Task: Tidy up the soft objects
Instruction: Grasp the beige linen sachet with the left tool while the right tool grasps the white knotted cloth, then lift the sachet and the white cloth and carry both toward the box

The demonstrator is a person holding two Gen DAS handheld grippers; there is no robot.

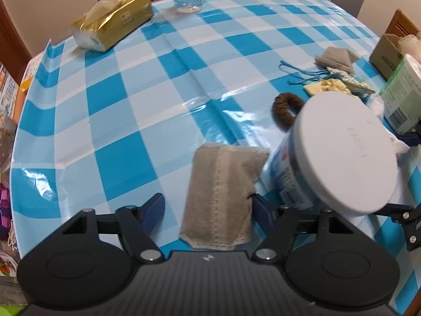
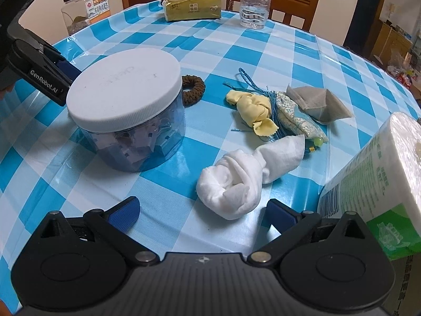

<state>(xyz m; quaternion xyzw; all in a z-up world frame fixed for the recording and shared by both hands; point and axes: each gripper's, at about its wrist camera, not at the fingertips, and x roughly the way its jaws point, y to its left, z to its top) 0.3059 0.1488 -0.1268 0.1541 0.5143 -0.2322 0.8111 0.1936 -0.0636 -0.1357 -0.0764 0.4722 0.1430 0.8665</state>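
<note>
A folded grey cloth (image 1: 221, 189) lies on the blue checked tablecloth (image 1: 131, 110) between the fingers of my left gripper (image 1: 208, 206). The right finger touches its edge, the left finger stands apart from it, so the gripper is open. Beside it is a clear jar with a white lid (image 1: 347, 152), with a brown scrunchie (image 1: 286, 108) behind. My right gripper (image 2: 202, 210) is open just short of a rolled white cloth (image 2: 236, 176). Beyond that lie a yellow cloth (image 2: 252, 110), a blue patterned pouch (image 2: 297, 115) and another grey cloth (image 2: 315, 100).
A gold tissue pack (image 2: 192, 6) and a water bottle (image 2: 255, 2) stand at the table's far side, before wooden chairs. A green-wrapped paper roll (image 2: 373, 173) lies close on the right. A cardboard box (image 1: 386, 52) sits at the right edge, a black-lidded jar (image 2: 84, 8) off the table's left.
</note>
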